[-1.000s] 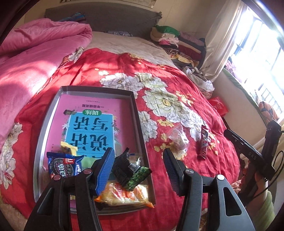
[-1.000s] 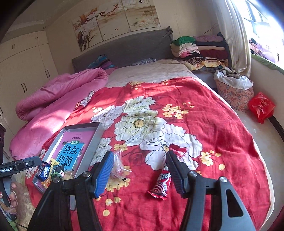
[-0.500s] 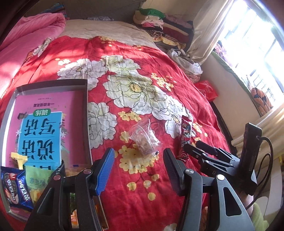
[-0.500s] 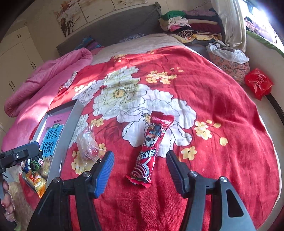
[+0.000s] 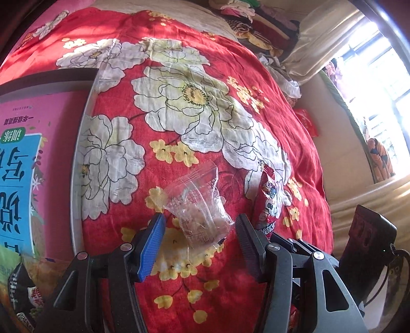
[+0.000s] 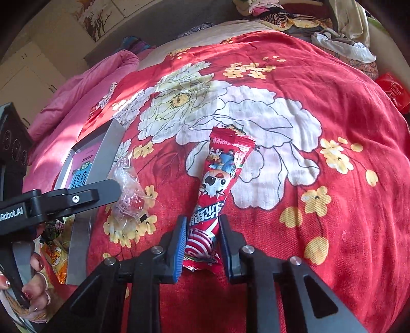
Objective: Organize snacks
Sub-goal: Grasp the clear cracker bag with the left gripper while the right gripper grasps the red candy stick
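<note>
A clear plastic snack bag (image 5: 198, 212) lies on the red flowered bedspread (image 5: 205, 76), between the fingers of my open left gripper (image 5: 198, 238). It also shows in the right wrist view (image 6: 129, 190). A long red snack packet (image 6: 217, 184) lies on the bedspread; my right gripper (image 6: 201, 237) has its jaws closed on the packet's near end. The packet shows in the left wrist view (image 5: 267, 205) to the right of the clear bag. A grey tray (image 5: 77, 166) at the left holds a pink book (image 5: 30, 153) and several snack packs.
Snack packs (image 6: 55, 253) lie at the tray's near end (image 6: 79, 246). A pink quilt (image 6: 84, 89) is bunched at the far left of the bed. Folded clothes (image 5: 256, 18) are stacked at the far right by the curtain. A red bag (image 6: 394, 89) sits beside the bed.
Both grippers moved forward and down to the bedspread. The left swung right from the tray to the clear bag. The right gripper's jaws narrowed onto the red packet's near end.
</note>
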Action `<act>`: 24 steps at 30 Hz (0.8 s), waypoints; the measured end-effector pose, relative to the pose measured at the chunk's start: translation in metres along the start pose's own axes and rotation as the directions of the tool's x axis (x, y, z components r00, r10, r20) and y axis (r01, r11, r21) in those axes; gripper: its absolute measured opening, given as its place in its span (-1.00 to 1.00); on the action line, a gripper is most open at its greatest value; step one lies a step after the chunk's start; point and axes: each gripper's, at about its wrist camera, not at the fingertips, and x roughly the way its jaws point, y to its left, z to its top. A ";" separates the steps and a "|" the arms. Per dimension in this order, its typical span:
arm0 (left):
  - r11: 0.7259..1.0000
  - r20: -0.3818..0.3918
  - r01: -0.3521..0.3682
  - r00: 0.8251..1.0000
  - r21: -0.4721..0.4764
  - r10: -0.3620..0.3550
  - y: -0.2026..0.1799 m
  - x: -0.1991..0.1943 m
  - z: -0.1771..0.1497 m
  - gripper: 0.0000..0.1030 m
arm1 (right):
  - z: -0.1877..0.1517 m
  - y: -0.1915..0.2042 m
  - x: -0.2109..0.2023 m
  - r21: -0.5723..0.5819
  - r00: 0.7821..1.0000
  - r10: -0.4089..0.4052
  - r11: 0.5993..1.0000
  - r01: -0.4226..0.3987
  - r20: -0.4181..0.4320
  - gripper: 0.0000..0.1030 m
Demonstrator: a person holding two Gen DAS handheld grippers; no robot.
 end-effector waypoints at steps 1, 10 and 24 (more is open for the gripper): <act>1.000 -0.005 -0.002 1.000 -0.004 0.002 0.000 0.004 0.001 0.14 | 0.001 0.002 -0.001 -0.003 1.000 0.009 1.000 -0.009 0.005 -0.52; 0.999 0.010 -0.024 1.000 -0.036 0.024 -0.002 0.023 0.008 -0.10 | 0.005 -0.013 -0.014 0.087 0.997 0.063 0.994 -0.067 0.054 -0.52; 1.000 0.079 -0.016 0.997 0.007 0.015 0.003 -0.017 -0.008 -0.15 | 0.008 -0.002 -0.025 0.053 0.988 0.117 0.991 -0.122 0.101 -0.52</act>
